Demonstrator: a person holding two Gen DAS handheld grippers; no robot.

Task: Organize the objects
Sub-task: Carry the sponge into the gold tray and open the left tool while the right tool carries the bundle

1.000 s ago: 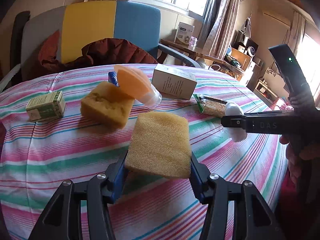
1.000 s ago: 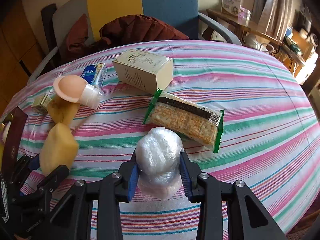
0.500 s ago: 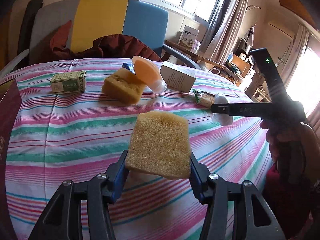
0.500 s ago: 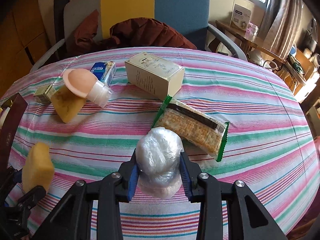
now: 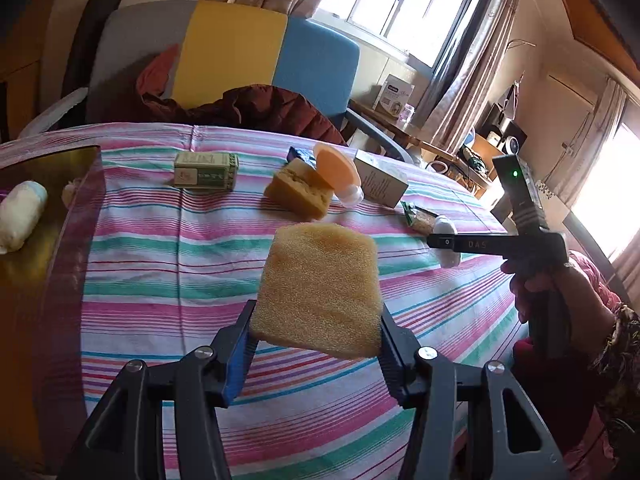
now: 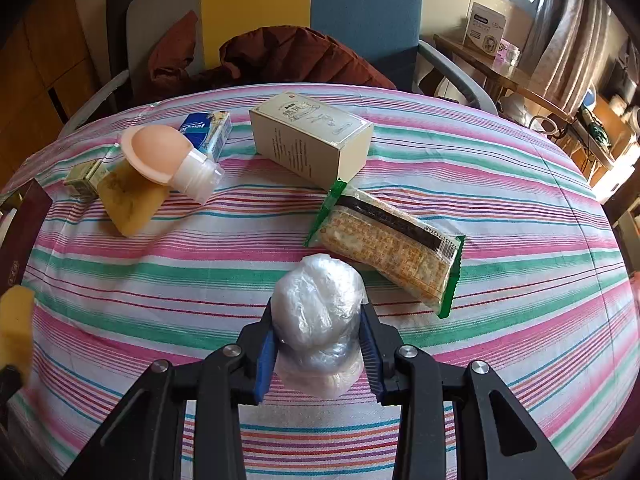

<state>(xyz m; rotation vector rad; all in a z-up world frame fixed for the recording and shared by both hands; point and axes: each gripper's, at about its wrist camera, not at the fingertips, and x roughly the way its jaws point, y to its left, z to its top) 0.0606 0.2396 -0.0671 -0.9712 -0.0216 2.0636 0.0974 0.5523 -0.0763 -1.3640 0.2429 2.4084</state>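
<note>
The dark box (image 5: 48, 216) at the left frame edge is cut off; only part of its gold interior shows, with a white wrapped roll (image 5: 20, 216) inside. The blue carton (image 5: 300, 155) is mostly hidden behind the peach-lidded jar (image 5: 338, 172), and the printing on the beige box (image 6: 312, 140) is too small to read.

The left tongs (image 5: 318, 344) grasp a yellow sponge (image 5: 320, 288), clamped by its lower edges and raised above the striped desk (image 5: 160, 264). Beyond the left tongs lie a second sponge (image 5: 300, 194) and a green box (image 5: 206, 171).

The right tongs (image 6: 318, 348) are clenched on a clear plastic-wrapped bundle (image 6: 318, 316), held between the blue pads. The cracker packet (image 6: 388, 246) lies on the desk just beyond the right tongs, to their right. In the left wrist view the right tongs appear well to the right of the held sponge.
</note>
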